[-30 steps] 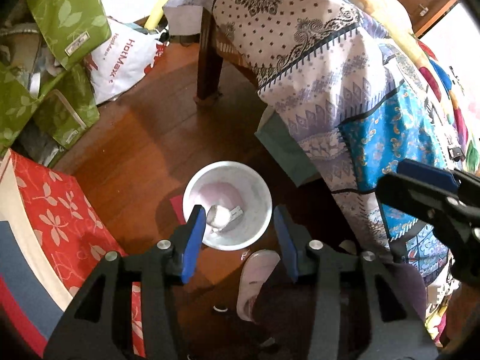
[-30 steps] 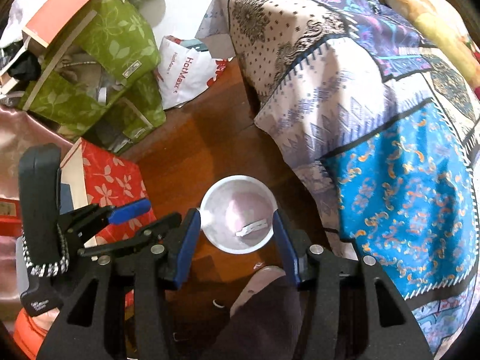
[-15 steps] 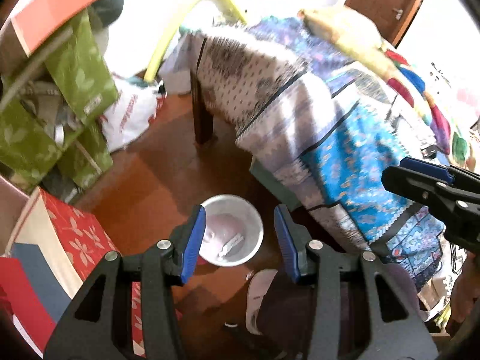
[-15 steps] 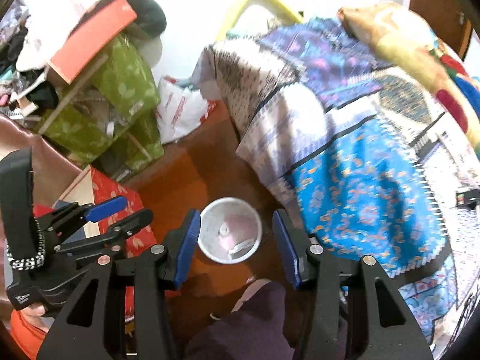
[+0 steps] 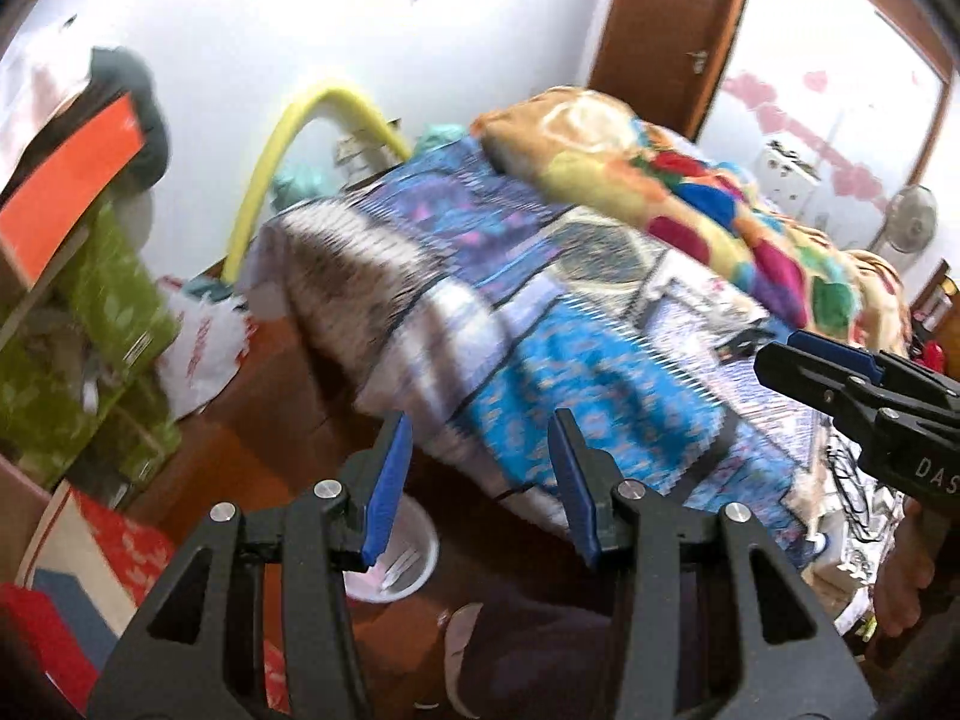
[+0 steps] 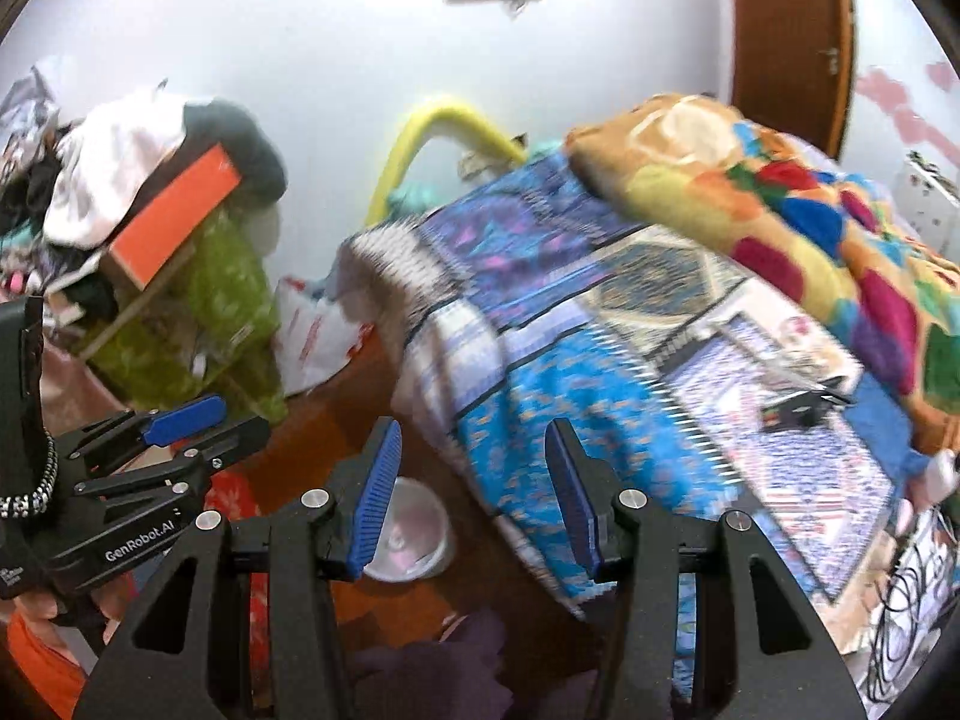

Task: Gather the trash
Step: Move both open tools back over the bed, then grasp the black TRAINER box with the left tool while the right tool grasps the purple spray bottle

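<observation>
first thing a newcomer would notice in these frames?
Probably the bed: a blue patterned bedspread fills the centre and right, with a bright multicoloured blanket heaped on top toward the door side. Next, the clutter at left, green floral bags under an orange box. The white trash bin sits low on the wooden floor by the bed, and both the left gripper and the right gripper are open and empty.

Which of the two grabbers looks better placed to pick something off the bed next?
Probably right. Both the left gripper and right gripper are open and hold nothing, but the right gripper's view reaches farther over the bed, toward the small dark item lying there.
</observation>
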